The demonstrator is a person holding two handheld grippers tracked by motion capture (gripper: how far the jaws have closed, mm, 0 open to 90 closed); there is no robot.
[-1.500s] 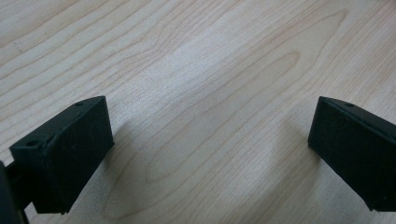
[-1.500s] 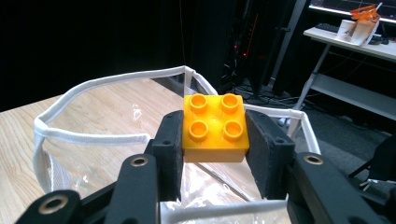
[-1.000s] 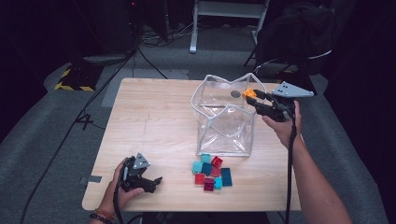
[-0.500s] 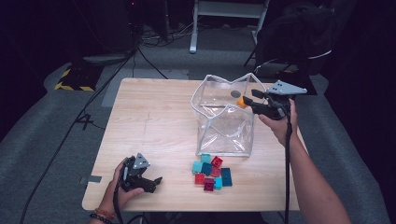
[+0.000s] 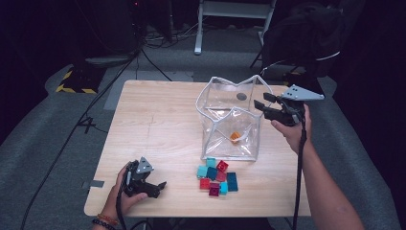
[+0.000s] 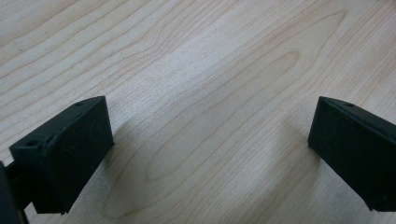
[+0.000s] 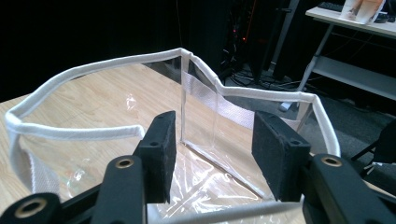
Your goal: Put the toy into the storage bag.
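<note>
A clear plastic bag (image 5: 229, 125) with a white rim (image 7: 93, 65) stands open on the wooden table (image 5: 158, 120). An orange block (image 5: 235, 136) lies on its bottom. My right gripper (image 5: 260, 106) hovers at the bag's right rim, pointing left over the opening. Its jaws have just been opening and are open with nothing between them (image 7: 217, 128). A pile of several red, teal and blue blocks (image 5: 218, 175) lies in front of the bag. My left gripper (image 5: 160, 186) rests near the table's front left, open over bare wood (image 6: 210, 135).
The table's left half is bare wood. A black backpack (image 5: 306, 38) sits behind the table's right corner. Cables (image 5: 95, 105) run over the grey floor at the left. A white frame's legs (image 5: 234, 14) stand at the back.
The orange block has left my right gripper's jaws and dropped to the bottom of the bag. The right jaws have spread apart. The left gripper has stayed still.
</note>
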